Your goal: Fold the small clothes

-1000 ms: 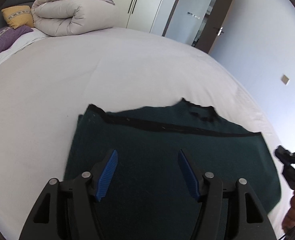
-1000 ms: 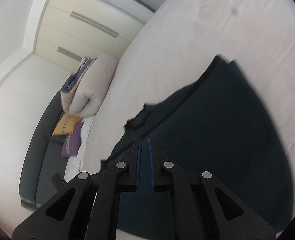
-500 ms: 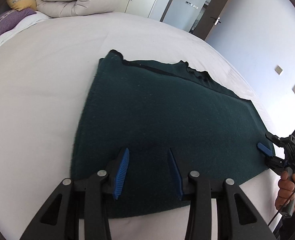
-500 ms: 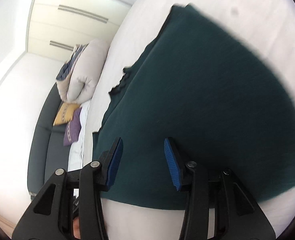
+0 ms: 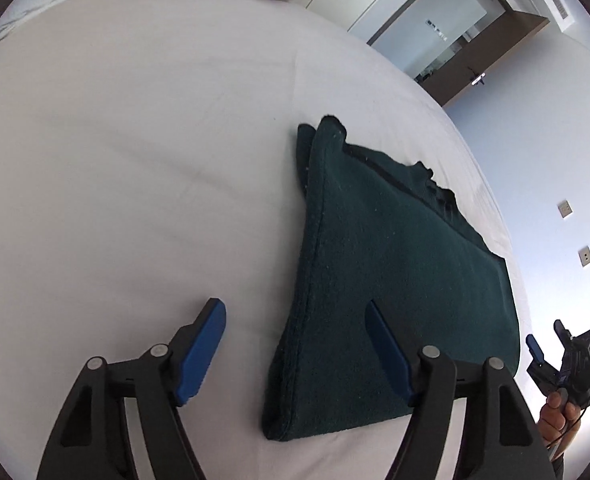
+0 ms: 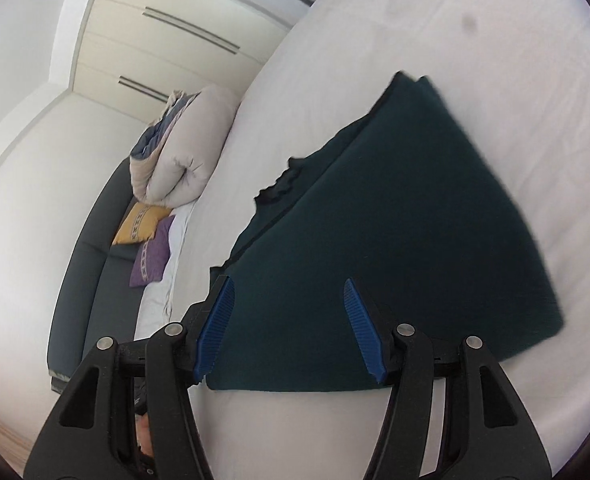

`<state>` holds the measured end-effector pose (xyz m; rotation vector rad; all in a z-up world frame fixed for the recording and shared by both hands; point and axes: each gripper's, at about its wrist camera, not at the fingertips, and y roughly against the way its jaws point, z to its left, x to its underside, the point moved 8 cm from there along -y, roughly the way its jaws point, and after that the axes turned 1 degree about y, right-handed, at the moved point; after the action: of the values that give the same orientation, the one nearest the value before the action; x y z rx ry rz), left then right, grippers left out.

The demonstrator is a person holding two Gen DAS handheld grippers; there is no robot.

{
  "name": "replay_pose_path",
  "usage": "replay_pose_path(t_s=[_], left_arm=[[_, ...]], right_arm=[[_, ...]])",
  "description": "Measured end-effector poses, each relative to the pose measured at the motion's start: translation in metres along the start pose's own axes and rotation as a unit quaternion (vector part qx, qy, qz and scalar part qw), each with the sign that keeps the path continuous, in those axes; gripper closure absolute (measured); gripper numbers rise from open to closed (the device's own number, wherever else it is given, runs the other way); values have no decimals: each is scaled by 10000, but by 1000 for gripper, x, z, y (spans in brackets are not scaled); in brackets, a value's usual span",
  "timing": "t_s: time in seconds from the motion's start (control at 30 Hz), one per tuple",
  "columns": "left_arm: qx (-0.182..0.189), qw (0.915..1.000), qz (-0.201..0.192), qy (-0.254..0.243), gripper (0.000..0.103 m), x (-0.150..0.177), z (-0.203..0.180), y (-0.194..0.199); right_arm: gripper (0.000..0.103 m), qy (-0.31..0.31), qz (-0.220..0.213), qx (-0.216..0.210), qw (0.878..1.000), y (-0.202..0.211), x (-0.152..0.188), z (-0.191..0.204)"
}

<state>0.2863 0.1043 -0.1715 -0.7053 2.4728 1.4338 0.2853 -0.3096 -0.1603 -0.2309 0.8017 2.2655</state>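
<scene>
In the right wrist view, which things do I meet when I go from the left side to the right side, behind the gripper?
Dark headboard → yellow pillow → rolled duvet → dark green garment.

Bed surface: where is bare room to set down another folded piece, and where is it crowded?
Bare sheet left of the dark green garment, up to the rolled duvet. Crowded only at the head end, by the duvet and cushions.

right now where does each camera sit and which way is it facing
Left wrist: on the left tool, looking down at the bed and the sweater's edge; the hand holding the right tool shows.
Right wrist: on the right tool, facing across the sweater toward the duvet.
Shared: sweater, bed.
</scene>
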Motion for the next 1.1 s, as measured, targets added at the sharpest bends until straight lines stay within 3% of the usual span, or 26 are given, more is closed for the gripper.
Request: replay_pose_path(t_s=[0.3, 0.37, 0.43, 0.5, 0.73, 0.83, 1.0, 1.1], left_arm=[[526, 9967, 598, 169, 35, -1, -26, -29], [579, 9956, 676, 281, 46, -1, -24, -29], [593, 9945, 783, 371, 72, 1, -19, -30], [673, 9930, 859, 443, 83, 2, -15, -31], [829, 9921, 761, 562, 88, 2, -18, -28], [861, 9923, 692, 567, 89, 0, -22, -23], [903, 9936, 536, 419, 90, -7, -44, -9], [926, 9945, 449, 181, 90, -11, -74, -1]], right_arm=[[46, -203, 847, -691, 9938, -83, 4, 46], [46, -256, 1079, -777, 9908, -105, 7, 52], [46, -224, 1320, -848, 9874, -129, 12, 61], [46, -164, 1546, -862, 9841, -153, 19, 69], [46, 19, 2220, -941, 9705, -223, 39, 95], [43, 152, 2437, -525, 9683, -243, 49, 83], [46, 36, 2325, -866, 9687, -254, 48, 73], [43, -257, 2257, -1086, 9678, -240, 38, 71]])
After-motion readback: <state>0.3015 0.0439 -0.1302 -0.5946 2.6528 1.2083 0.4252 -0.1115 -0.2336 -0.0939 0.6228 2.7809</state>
